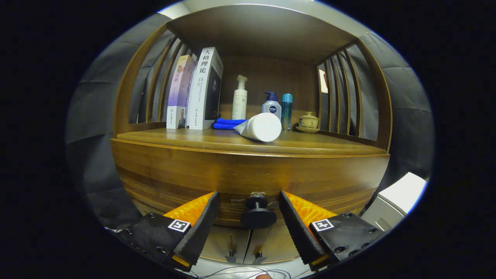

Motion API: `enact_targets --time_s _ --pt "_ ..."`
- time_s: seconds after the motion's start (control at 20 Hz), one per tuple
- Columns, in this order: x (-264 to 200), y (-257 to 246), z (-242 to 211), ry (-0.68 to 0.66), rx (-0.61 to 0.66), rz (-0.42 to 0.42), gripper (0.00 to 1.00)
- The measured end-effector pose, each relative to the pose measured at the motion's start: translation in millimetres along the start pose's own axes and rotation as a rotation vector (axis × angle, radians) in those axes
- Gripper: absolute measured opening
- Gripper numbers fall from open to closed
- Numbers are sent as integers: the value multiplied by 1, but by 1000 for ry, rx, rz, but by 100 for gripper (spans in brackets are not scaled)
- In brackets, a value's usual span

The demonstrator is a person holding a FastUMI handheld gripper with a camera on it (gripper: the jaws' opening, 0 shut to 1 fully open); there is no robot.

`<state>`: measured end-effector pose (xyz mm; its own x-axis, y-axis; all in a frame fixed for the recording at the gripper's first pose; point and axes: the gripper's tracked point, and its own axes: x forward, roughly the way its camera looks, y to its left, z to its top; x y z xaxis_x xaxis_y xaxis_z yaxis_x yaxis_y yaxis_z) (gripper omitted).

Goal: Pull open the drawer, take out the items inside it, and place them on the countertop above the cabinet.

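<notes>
Gripper view: my hand-held gripper (248, 217) sat spread wide, fingers either side of the drawer knob (257, 214), neither finger touching it, nothing held. Knob was a dark round pull on the drawer front (248, 178), centred between the fingertips and level with them. Drawer looked closed, front flush with the cabinet face; contents not visible.

Above the knob, the bench (232, 141) carried everything else. Straight above the knob, a white tube (260, 127) lay on its side, cap end facing me. Up and left of the knob, a folded blue cloth (228, 123) lay behind the tube, touching it or nearly; couldn't tell which. Further left, two upright books (195, 93) leaned together near the slatted side. Behind the tube stood a white pump bottle (239, 99), a smaller pump bottle with a dark top (271, 105), and a slim teal bottle (286, 110), all upright along the back panel. Up and right of the knob, a small lidded cup on a saucer (308, 122) sat near the right slats. Below the knob, two smaller pulls (244, 257) showed on the lower cabinet doors.
</notes>
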<state>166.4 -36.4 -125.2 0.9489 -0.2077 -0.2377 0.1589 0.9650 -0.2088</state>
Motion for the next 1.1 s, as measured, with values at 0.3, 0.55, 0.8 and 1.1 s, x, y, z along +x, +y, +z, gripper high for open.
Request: enact_targets --time_s 0.3,0.55,0.8,1.1 --pt "-37 -5 30 -60 23 33 99" --pt "-83 -14 55 -95 77 71 99" --pt "-127 -31 75 -140 89 83 99" --pt "-169 -49 88 -192 82 87 99"
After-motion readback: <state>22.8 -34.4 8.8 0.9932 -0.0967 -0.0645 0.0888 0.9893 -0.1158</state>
